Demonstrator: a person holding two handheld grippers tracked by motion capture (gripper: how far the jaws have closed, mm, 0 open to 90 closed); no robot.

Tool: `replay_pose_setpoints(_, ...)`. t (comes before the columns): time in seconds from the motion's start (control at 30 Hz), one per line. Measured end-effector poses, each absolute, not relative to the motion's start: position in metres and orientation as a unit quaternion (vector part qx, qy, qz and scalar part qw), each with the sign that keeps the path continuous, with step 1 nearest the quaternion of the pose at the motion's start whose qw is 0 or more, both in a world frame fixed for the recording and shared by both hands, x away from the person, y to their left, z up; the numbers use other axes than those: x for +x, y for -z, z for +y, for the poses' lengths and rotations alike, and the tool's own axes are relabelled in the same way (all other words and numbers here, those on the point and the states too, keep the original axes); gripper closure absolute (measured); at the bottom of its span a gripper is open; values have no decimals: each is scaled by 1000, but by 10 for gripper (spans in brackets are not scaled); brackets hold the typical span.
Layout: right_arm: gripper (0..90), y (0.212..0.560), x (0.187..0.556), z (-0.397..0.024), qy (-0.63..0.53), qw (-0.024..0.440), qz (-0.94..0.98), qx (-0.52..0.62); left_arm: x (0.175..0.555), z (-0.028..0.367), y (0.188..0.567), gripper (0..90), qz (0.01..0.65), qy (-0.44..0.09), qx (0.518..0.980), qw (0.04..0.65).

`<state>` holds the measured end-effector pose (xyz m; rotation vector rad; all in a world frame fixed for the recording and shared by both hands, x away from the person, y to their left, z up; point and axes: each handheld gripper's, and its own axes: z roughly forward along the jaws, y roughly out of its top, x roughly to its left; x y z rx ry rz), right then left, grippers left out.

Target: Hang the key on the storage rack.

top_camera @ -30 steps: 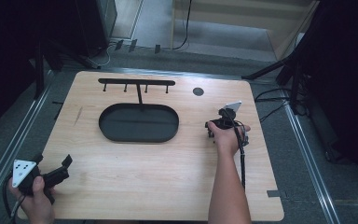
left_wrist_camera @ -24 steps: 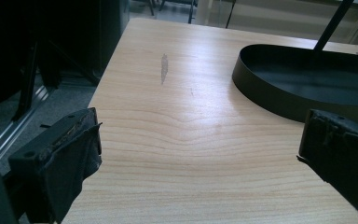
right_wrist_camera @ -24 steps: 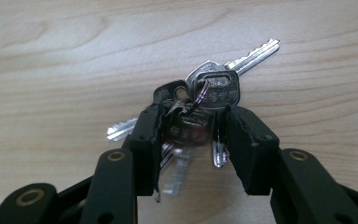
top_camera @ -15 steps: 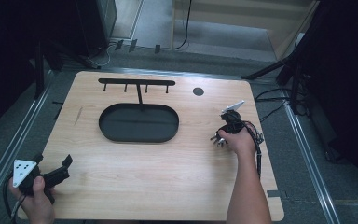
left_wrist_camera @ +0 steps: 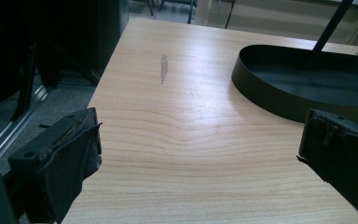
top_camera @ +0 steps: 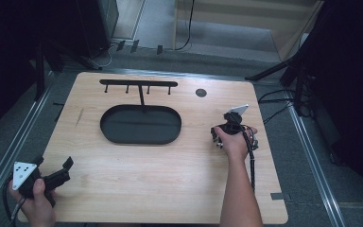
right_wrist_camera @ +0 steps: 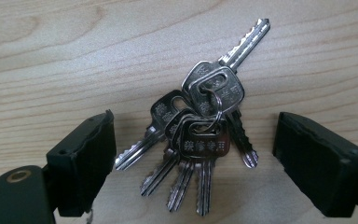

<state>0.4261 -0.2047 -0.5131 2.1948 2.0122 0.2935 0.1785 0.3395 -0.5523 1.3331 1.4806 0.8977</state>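
A bunch of several silver keys (right_wrist_camera: 200, 126) on one ring lies flat on the wooden table (right_wrist_camera: 51, 56). My right gripper (right_wrist_camera: 193, 158) stands open over it, a black jaw on each side of the bunch, neither touching. In the high view the right gripper (top_camera: 226, 128) is at the table's right middle, pointing down, with a hand around it. My left gripper (top_camera: 62, 172) hovers open and empty at the near left corner, and the left gripper (left_wrist_camera: 196, 154) faces bare wood.
A black oval tray (top_camera: 141, 124) sits empty at the table's centre, and its rim (left_wrist_camera: 279, 100) rises ahead right of the left gripper. A black hook rail (top_camera: 139, 83) stands behind it. A dark round spot (top_camera: 200, 92) marks the far right.
The right hand and gripper have shifted slightly toward the near edge, and the forearm swung right then back. The left gripper has stayed put.
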Motion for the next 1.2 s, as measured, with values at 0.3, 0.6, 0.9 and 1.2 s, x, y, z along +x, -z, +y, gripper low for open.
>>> replay_pose_setpoints(0.3,444,508,418,-209,-82,84,699,706,179,340,552,0,603,-363,541,461)
replay_pose_setpoints(0.6,577,505,410,-227,-97,63,716,688,179,339,552,0,602,-363,544,458)
replay_pose_setpoints(0.9,469,504,404,-233,-91,48,741,663,179,339,552,0,602,-362,544,459)
replay_pose_setpoints(1.2,493,504,402,-231,-81,39,717,691,179,339,552,0,602,-360,543,461)
